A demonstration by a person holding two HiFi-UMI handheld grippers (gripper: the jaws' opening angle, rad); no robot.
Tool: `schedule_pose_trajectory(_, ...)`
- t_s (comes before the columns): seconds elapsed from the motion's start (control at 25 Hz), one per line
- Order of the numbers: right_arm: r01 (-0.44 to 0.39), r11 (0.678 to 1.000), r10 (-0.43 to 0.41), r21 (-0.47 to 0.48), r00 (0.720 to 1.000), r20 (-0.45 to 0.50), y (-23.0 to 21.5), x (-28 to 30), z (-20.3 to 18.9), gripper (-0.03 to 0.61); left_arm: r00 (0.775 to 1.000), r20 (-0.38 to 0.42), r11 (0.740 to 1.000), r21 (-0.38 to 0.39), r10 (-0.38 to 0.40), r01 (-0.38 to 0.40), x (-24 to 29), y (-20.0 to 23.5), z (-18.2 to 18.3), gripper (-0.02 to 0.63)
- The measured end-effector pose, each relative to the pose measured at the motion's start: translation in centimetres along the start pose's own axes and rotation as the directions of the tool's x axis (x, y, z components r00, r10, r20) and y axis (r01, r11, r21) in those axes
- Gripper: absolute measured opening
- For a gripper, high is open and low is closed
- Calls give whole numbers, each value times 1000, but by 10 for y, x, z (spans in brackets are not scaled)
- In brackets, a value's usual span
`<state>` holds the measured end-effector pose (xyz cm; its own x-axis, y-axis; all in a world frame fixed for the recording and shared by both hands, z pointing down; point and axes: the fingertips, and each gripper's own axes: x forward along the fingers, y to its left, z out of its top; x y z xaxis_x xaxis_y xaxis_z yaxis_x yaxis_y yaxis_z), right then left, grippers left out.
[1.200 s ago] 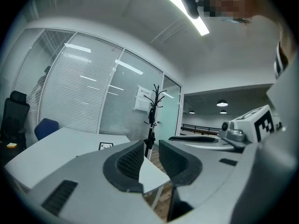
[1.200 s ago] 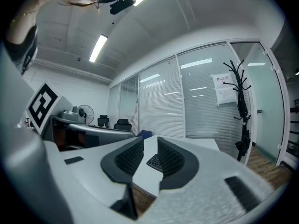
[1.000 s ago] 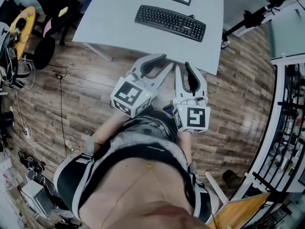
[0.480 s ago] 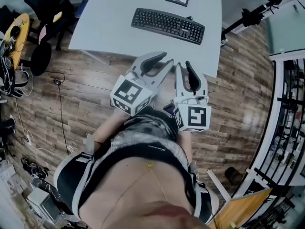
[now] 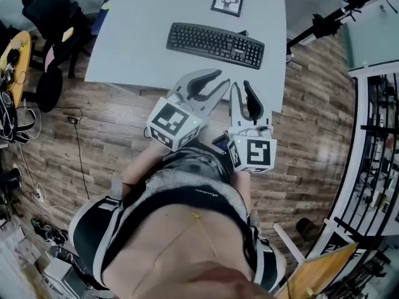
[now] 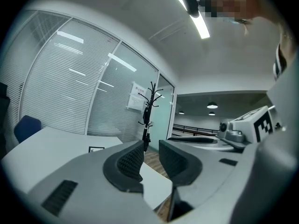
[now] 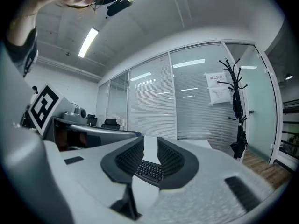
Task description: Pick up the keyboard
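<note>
The black keyboard (image 5: pixel 215 44) lies flat on the pale grey surface (image 5: pixel 143 36), nearer its front edge, with a small framed picture (image 5: pixel 227 0) well apart from it further back. Both claws hang level over the wooden floor (image 5: pixel 112 123) at the front edge of the surface, short of the keyboard and touching nothing. The left claw (image 5: pixel 222 80) has its jaws drawn almost together with only a slim gap, and nothing is gripped; its own view looks past them at the corner of the surface and a coat stand (image 6: pixel 148 115). The right claw (image 5: pixel 242 87) stands just beside it, jaws equally close and empty, and in the right gripper view the keyboard shows through the gap between them.
</note>
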<state>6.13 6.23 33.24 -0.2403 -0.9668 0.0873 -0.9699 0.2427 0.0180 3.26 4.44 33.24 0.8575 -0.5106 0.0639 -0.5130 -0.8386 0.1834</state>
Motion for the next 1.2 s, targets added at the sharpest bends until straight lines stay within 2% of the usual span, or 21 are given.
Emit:
schedule_pose_trajectory(0.64,31,1000,-31,3,999,-23,-27,58,-2,94,999,-9,999,-10,-42,42,44,46,7,94)
schedule_pose_trajectory(1.2,73,997,-73,-10,997,-35,-27,109,5,94,996,10,993,-75,-87,88,57,100,20,94)
